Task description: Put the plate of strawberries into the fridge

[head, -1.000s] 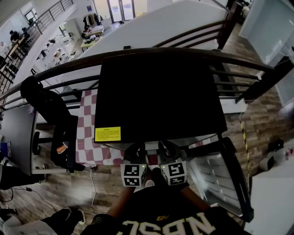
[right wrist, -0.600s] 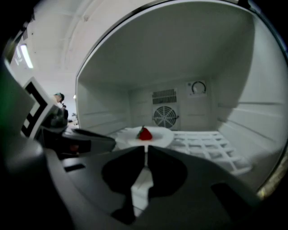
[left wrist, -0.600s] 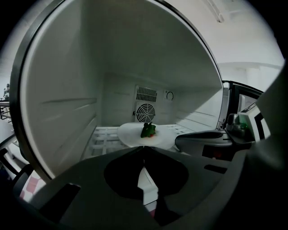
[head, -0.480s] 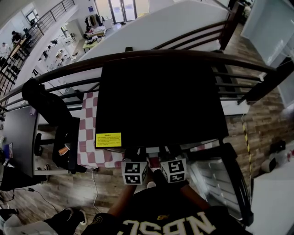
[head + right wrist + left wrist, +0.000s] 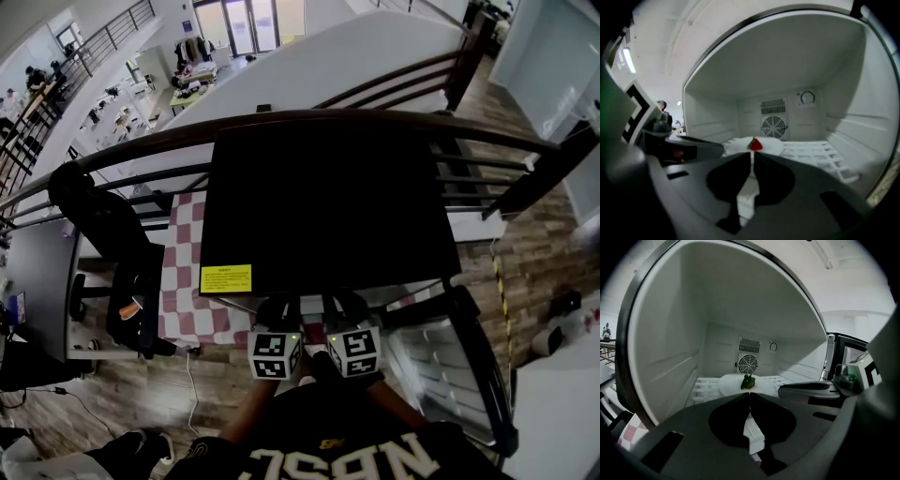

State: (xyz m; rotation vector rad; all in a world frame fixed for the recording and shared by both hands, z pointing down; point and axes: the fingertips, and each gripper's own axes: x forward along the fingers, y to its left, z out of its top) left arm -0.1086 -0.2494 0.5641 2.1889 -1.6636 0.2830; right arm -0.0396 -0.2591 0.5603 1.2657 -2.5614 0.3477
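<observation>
A white plate [image 5: 733, 383] with a strawberry [image 5: 748, 382] on it rests on the white wire shelf inside the open fridge [image 5: 328, 206]; the right gripper view shows the plate [image 5: 768, 146] and the red strawberry [image 5: 755, 144] too. My left gripper [image 5: 750, 395] is shut and empty, held just outside the fridge mouth and apart from the plate. My right gripper [image 5: 752, 155] is also shut and empty, close beside the left one. In the head view both grippers, left [image 5: 278, 307] and right [image 5: 339, 305], sit side by side at the fridge's front edge; the inside is hidden there.
The fridge door [image 5: 448, 370] stands open to my right, its racks showing. A checkered cloth [image 5: 180, 281] covers the table left of the fridge. A chair with a dark jacket [image 5: 103, 225] stands further left. A dark railing [image 5: 141, 145] curves behind the fridge.
</observation>
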